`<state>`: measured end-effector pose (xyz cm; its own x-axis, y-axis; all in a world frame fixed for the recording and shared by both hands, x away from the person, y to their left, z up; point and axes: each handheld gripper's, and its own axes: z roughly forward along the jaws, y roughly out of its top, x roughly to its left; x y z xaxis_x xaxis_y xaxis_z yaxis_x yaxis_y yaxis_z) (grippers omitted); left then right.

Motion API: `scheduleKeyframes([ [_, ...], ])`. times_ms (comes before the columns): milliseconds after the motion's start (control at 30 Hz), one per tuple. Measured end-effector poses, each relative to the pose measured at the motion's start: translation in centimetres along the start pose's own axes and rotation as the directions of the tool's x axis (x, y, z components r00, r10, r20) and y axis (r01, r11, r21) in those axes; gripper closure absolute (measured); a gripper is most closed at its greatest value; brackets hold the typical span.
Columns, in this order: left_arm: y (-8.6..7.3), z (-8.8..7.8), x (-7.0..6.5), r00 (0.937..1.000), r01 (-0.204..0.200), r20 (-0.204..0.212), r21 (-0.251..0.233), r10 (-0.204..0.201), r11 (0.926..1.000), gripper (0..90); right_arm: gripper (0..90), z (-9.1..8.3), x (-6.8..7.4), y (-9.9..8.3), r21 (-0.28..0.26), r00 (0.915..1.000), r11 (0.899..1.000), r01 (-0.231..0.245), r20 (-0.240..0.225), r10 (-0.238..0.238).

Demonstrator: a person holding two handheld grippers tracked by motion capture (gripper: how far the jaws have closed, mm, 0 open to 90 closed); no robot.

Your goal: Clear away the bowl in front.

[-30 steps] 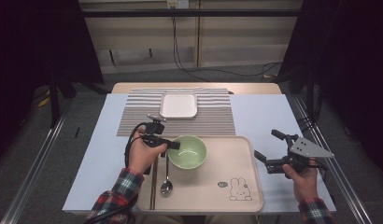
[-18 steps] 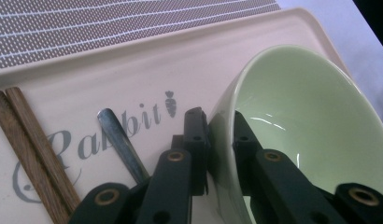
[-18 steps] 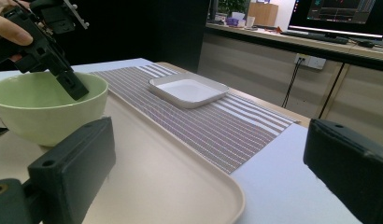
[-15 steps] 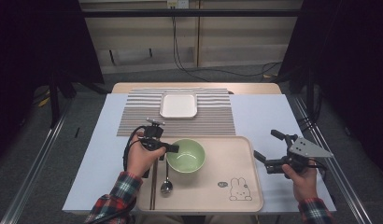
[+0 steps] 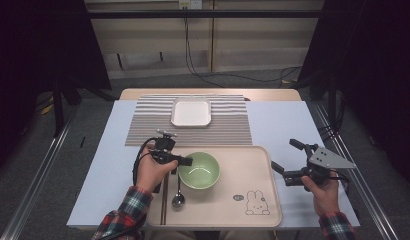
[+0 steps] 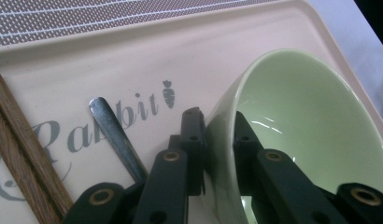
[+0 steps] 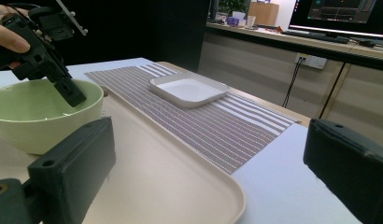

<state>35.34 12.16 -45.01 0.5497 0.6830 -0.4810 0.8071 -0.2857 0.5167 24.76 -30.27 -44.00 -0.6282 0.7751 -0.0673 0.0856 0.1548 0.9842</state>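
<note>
Left gripper: jaws pinch the rim of the green bowl, one inside, one outside. Bowl sits on the beige tray, left half, just right of the spoon and wooden chopsticks. Right gripper: jaws spread wide, nothing between, beside the tray's right edge. Beyond: white square dish on striped mat.

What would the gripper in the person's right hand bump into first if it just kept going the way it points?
Probably the beige tray, whose rim lies just ahead of the open right gripper; past it sits the green bowl. Height above the tray is hard to judge.
</note>
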Motion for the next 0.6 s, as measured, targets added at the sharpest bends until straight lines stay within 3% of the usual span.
scheduleKeyframes([
  [67,0.0,0.0,0.0,0.9998,0.018,0.008,-0.019,-0.018,0.9997,77.9,1.7,0.0,0.0,0.0,0.002,1.0,1.0,0.008,-0.004,-0.008],
  [200,0.4,-0.4,-0.1,0.9996,0.006,0.027,-0.036,-0.005,0.9993,71.3,1.7,0.0,0.0,0.0,0.005,1.0,1.0,0.004,0.004,-0.004],
  [600,2.7,-2.1,-0.1,0.9999,-0.007,0.01,-0.112,0.008,0.9936,56.2,1.7,0.1,-0.1,0.0,0.005,1.0,1.0,0.002,0.007,-0.002],
])
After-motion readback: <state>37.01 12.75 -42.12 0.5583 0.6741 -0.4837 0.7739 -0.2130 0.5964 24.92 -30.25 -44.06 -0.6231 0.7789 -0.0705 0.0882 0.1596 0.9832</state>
